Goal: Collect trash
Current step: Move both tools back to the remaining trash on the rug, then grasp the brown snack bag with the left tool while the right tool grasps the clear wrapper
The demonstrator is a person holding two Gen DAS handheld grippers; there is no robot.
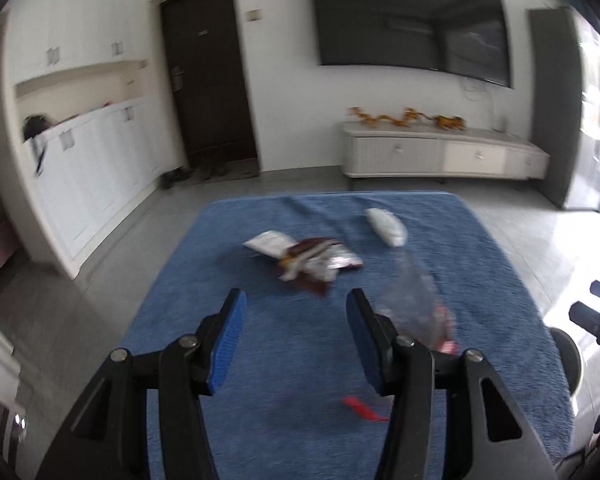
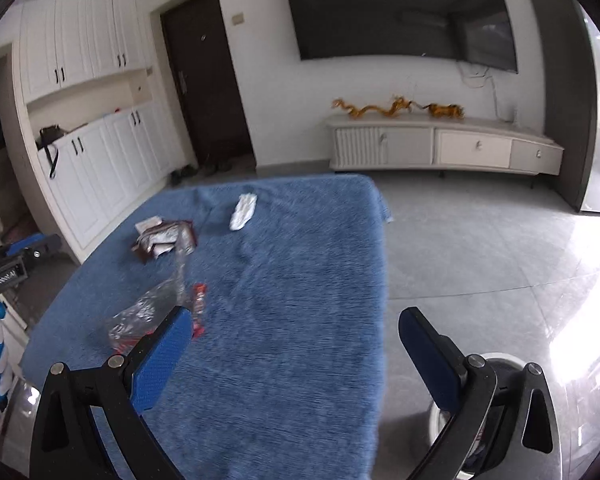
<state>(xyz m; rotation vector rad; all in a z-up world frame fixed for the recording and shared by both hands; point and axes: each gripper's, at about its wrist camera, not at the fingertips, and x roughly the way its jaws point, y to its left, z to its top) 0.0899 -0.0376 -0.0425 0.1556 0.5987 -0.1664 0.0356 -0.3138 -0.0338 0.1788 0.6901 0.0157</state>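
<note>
Both tools are released and carry nothing: left tool, right tool. On the blue table trash remains: a clear plastic bag, then crumpled wrappers, farthest a white wad. Collecting looks unfinished.

A home living room: wall television, low sideboard.

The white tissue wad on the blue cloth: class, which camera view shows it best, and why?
The right wrist view: the tissue wad lies sharp and unobstructed on the cloth. The left wrist view shows it whole too, but motion blur smears its outline.
</note>
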